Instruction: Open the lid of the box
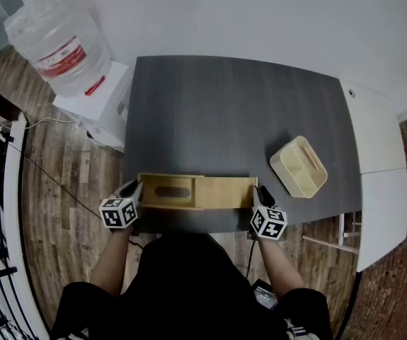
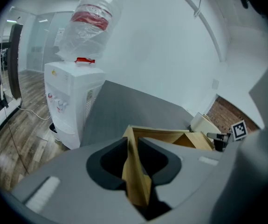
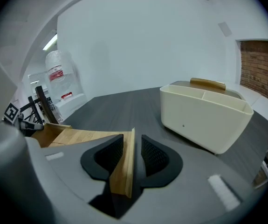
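Grey table [image 1: 224, 105]: left gripper [image 1: 134, 189] pinches box [image 1: 196, 192] end, steadying it; right gripper [image 1: 260, 193] jaws spread around opposite end, likely loose.

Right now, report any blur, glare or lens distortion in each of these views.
Head view: even light, no glare, fisheye bows the table edges. Left gripper view: dark round vignette, the wooden box close up is soft, the water dispenser sharper. Right gripper view: same vignette, the cream bin crisp, walls curve.
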`<state>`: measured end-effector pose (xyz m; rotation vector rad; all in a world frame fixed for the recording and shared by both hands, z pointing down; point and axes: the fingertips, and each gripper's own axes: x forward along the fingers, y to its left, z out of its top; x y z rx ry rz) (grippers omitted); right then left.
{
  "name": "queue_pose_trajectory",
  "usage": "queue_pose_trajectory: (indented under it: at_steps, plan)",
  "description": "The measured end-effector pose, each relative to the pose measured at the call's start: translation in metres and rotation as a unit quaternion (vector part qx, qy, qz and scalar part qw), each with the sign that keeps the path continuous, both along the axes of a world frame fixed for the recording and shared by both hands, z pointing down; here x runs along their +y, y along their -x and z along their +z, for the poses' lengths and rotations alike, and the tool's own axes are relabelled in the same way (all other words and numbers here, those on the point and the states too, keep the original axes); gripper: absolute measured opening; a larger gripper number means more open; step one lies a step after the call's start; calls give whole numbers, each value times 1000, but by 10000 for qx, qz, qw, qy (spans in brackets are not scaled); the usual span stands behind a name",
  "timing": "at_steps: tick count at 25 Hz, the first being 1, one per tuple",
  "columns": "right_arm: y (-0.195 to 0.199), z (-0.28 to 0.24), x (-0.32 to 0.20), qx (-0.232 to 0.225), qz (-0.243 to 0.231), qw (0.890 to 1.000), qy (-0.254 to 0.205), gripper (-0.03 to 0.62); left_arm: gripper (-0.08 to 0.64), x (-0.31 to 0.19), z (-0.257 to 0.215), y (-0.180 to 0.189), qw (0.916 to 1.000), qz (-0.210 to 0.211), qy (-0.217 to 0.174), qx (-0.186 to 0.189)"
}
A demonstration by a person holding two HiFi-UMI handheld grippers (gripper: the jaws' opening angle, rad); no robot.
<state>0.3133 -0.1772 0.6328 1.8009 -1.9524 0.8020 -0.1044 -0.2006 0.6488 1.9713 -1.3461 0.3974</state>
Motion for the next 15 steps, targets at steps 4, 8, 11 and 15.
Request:
queue_pose_trajectory:
  at_steps: [4, 8, 11, 15]
  plan:
    - [2, -19, -4, 199, -184, 9981, -547, 166, 69, 0, -18, 2, 9985, -230, -455, -193]
    - [15, -48, -12, 450, -510, 9897, -1256, 166, 74, -4, -57, 1, 9919, -419, -1199, 21]
    - [32, -64, -8, 394, -699, 9854, -1503, 140, 81, 5, -80, 0, 9852, -416, -1638, 282]
    - [56, -85, 3, 566, -1077, 9766, -1773, 93, 80, 20, -98, -4, 9770, -280, -2050, 520]
